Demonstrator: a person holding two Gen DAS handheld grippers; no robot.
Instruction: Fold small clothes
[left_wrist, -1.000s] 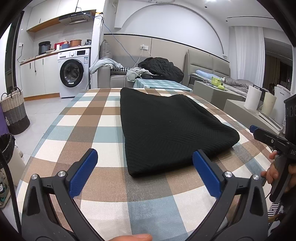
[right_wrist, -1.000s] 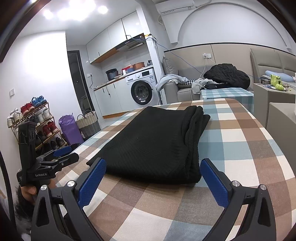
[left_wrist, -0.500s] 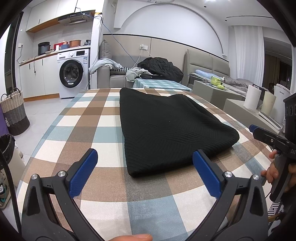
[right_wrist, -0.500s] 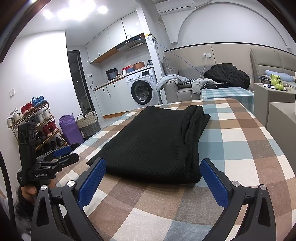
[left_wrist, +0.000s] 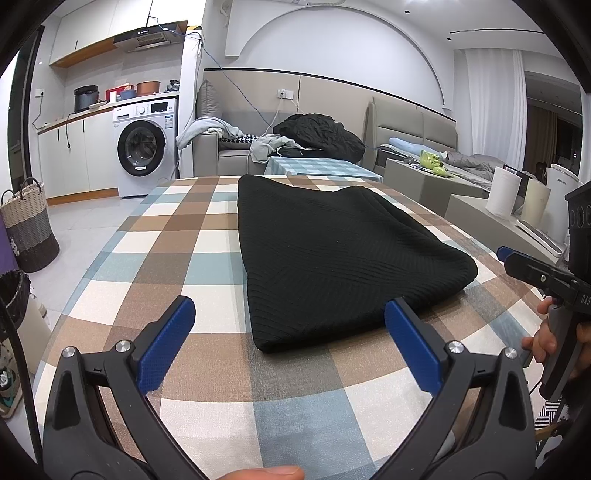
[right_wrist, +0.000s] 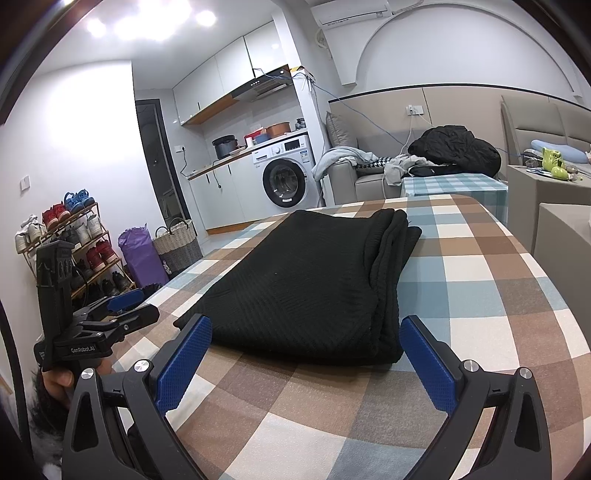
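A black ribbed knit garment (left_wrist: 332, 254) lies folded flat on the checked tablecloth (left_wrist: 207, 373); its stacked layers show along its right side (right_wrist: 388, 280). My left gripper (left_wrist: 291, 343) hovers open just short of the garment's near edge, nothing between its blue pads. My right gripper (right_wrist: 306, 354) is open too, facing another edge of the garment (right_wrist: 306, 284) from close by. Each gripper shows in the other's view: the right one (left_wrist: 532, 269) at the far right, held by a hand, and the left one (right_wrist: 110, 314) at the far left.
The table (right_wrist: 480, 280) drops off to the floor on all sides. Beyond it stand a sofa with clothes and a black coat (left_wrist: 321, 134), a washing machine (left_wrist: 144, 147), a woven basket (left_wrist: 29, 225), a shoe rack (right_wrist: 66, 236) and grey side units (left_wrist: 476, 199).
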